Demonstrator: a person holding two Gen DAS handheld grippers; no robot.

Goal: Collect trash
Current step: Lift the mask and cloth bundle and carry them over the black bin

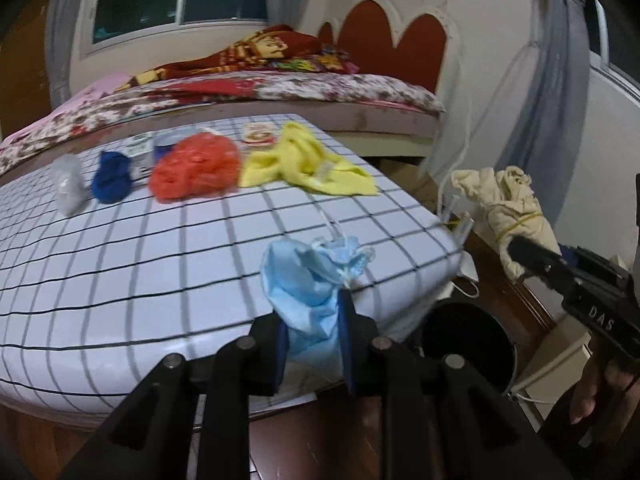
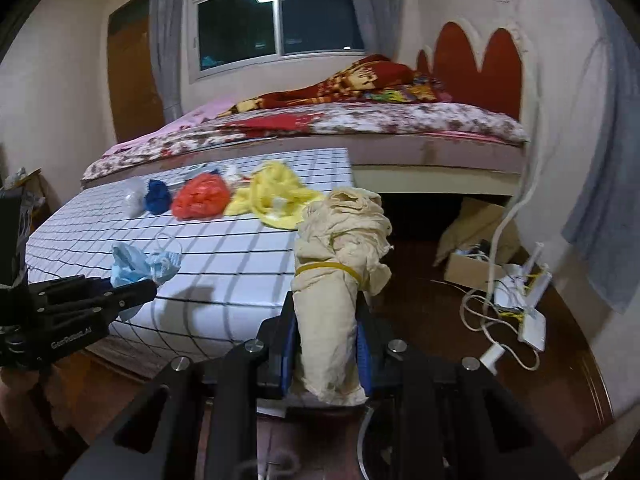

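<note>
My left claw pinches a crumpled blue face mask above the checked counter; my right claw clamps a rubber-banded cream cloth bundle, its lower end hidden.

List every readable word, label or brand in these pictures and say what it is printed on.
"DAS": on the right gripper body.
"GenRobot.AI", faint and partly guessed: on the left gripper body.
Printed packets on the checked table: too blurred to read.

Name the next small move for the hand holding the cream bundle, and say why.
Probably carry it leftward over the black bin and release. The right hand-held gripper is shut on the cream bundle, beside the table, and the bin's open mouth sits just below.
</note>
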